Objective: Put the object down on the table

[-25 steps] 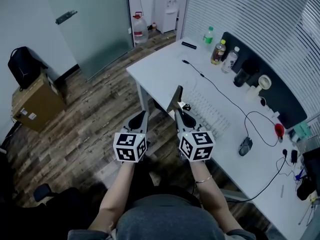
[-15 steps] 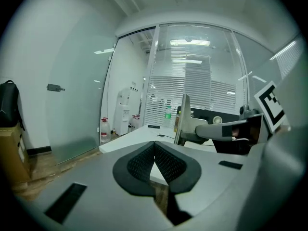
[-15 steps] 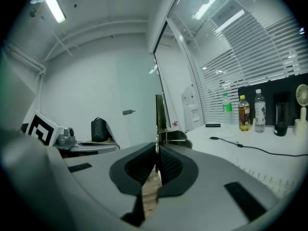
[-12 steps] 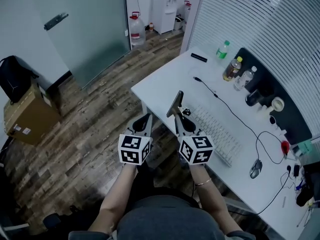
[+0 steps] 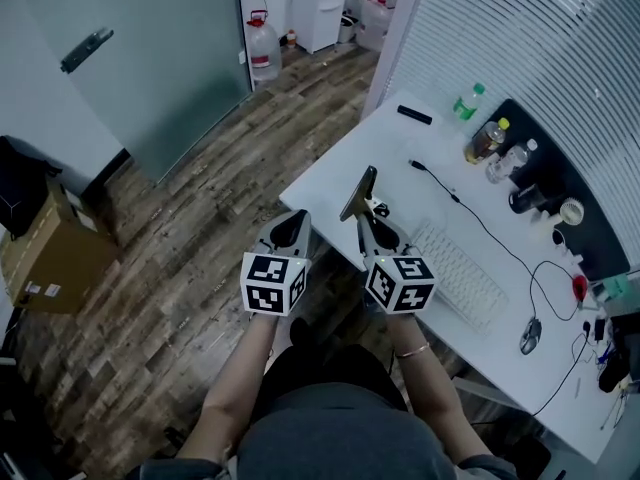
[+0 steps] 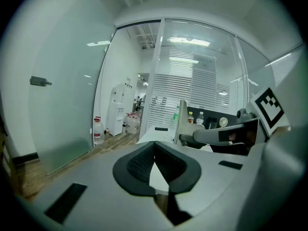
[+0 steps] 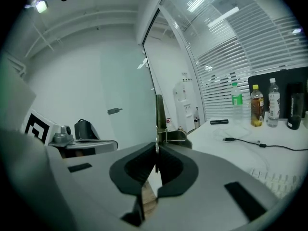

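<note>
My right gripper (image 5: 368, 216) is shut on a thin flat metal stand (image 5: 360, 192), which sticks up and forward over the near left part of the white desk (image 5: 335, 163). In the right gripper view the stand (image 7: 159, 117) shows edge-on, pinched between the pads at the tips of the right gripper (image 7: 156, 150), with a hinged part just beyond them. My left gripper (image 5: 298, 218) hangs beside it over the wooden floor, shut and empty. The left gripper view shows its own tips (image 6: 154, 146) meeting and the stand (image 6: 182, 121) off to the right.
On the desk lie a white keyboard (image 5: 465, 283), a black cable (image 5: 470, 213), a mouse (image 5: 529, 335), a black bar (image 5: 413, 115) and bottles (image 5: 487, 140) at the far side. A cardboard box (image 5: 45, 258) and a water jug (image 5: 262, 45) stand on the floor.
The view has swung, so the desk now sits further right and lower. Both grippers have risen slightly in the picture. The right gripper still holds the stand the same way.
</note>
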The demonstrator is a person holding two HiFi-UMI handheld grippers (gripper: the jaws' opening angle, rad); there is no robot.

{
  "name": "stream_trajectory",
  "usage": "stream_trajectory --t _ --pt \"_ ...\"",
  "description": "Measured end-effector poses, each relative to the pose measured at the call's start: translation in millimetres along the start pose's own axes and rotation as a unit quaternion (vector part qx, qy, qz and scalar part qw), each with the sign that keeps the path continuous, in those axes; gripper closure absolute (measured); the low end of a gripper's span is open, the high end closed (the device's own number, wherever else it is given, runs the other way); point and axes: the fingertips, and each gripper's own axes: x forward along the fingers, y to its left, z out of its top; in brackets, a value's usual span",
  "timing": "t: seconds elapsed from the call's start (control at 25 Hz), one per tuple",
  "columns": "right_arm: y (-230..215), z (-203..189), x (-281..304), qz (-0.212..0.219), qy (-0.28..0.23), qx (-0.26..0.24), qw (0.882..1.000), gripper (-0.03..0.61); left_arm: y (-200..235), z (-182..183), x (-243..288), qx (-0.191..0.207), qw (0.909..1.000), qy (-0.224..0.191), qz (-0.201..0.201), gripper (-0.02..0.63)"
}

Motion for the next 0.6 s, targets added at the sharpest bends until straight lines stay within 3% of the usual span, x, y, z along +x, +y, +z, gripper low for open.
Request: stream_trajectory --t 0.6 --pt "-26.2 13.7 50.6 -0.016 0.006 0.016 1.000 0.571 19.1 -4.3 43.3 -0.005 0.9996 0.017 -0.023 0.591"
